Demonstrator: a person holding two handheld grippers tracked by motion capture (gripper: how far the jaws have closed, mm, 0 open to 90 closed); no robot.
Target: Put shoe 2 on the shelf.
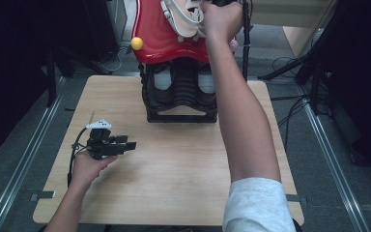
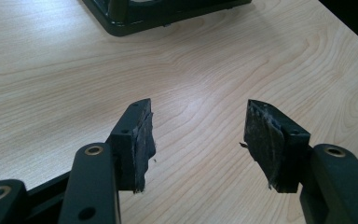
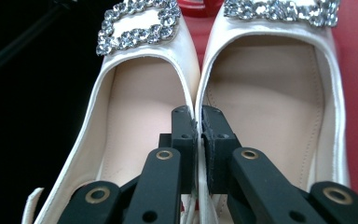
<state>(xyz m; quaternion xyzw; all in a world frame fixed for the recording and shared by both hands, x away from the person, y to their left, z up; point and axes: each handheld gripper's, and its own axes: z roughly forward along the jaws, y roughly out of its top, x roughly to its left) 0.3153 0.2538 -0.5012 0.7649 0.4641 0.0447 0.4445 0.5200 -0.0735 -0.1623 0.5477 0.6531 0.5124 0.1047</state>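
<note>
Your right gripper has its jaws clamped on the adjoining inner walls of the white shoes, one shoe either side, atop the red rack shelf. Your left gripper has jaws apart over the bare surface.

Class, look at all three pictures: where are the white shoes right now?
The white shoes sit side by side on the red shelf at the table's far edge in the high view, the right gripper pinching their touching inner edges together.
</note>
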